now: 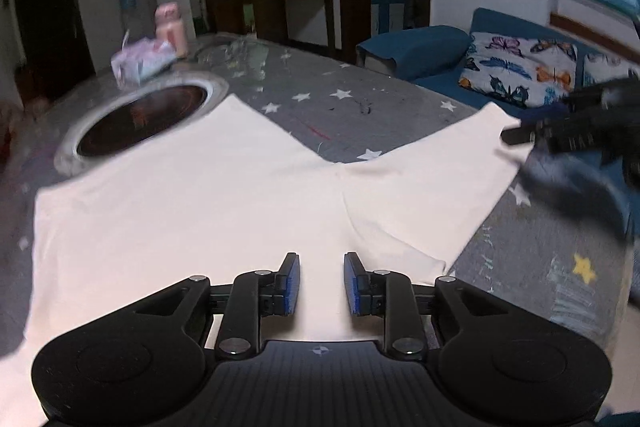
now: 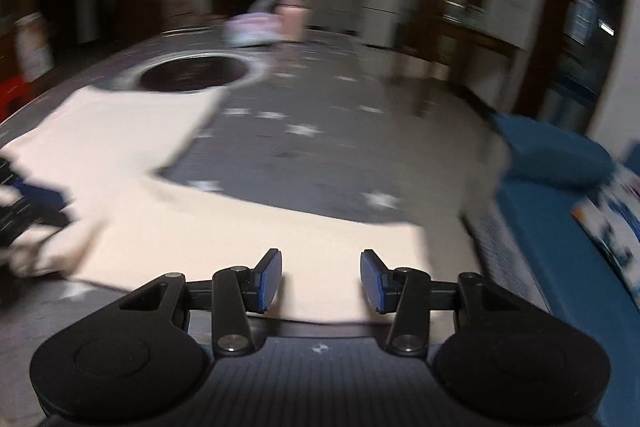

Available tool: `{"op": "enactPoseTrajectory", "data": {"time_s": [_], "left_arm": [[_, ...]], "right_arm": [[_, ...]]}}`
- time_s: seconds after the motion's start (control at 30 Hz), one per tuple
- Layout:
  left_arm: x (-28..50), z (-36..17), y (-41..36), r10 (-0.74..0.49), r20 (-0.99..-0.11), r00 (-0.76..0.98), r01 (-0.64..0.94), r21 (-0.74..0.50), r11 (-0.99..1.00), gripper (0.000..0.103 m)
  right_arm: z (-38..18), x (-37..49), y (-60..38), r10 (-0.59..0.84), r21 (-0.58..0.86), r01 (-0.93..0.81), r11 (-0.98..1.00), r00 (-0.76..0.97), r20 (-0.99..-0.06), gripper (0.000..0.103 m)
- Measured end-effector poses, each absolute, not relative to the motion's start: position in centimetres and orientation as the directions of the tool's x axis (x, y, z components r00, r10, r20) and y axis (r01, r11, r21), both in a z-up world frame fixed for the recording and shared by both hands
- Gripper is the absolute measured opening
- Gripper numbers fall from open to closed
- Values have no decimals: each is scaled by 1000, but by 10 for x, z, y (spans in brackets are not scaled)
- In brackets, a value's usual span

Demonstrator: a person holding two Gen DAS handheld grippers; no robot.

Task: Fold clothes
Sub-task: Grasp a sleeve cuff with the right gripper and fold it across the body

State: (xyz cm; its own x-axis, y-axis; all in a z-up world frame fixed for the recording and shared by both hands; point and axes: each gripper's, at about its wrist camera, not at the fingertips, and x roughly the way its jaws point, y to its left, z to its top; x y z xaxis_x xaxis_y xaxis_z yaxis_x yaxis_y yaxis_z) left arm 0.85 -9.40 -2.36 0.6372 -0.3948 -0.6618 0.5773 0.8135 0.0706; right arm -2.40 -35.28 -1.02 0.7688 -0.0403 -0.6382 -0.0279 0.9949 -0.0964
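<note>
Between folds: left gripper (image 1: 321, 283) unclenched above pale garment (image 1: 200, 195); right gripper (image 2: 321, 277) released, seemingly empty despite blur. Next: pinch the hem ahead.

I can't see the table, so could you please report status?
Left fingers open, empty. Right fingers open, empty. Cream garment spread flat on table. Round hob at its far corner.
</note>
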Motion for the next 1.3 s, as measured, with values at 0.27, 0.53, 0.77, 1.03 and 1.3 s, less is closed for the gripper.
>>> {"op": "enactPoseTrajectory", "data": {"time_s": [0.27,0.53,0.77,1.03,1.3], "left_arm": [[3,-23,-104,-390,-658,644,589,101,802,28],[3,-23,-107,-385,-659,646,588,109,801,28],[3,-25,-109,-391,-654,648,595,114,795,32],[6,-18,-97,-393,-643,657,573,88,815,43],[8,5,-47,-349,-585,732,444,21,896,49]], "right_arm": [[-24,-29,-406,-92,-7,117,993,741,-665,44],[-24,-38,-413,-41,55,104,993,747,-663,10],[3,-31,-414,-68,21,100,995,797,-600,8],[38,-17,-389,14,22,-2,1000,825,-565,8],[101,-13,-333,232,61,-234,970,832,-503,8]]}}
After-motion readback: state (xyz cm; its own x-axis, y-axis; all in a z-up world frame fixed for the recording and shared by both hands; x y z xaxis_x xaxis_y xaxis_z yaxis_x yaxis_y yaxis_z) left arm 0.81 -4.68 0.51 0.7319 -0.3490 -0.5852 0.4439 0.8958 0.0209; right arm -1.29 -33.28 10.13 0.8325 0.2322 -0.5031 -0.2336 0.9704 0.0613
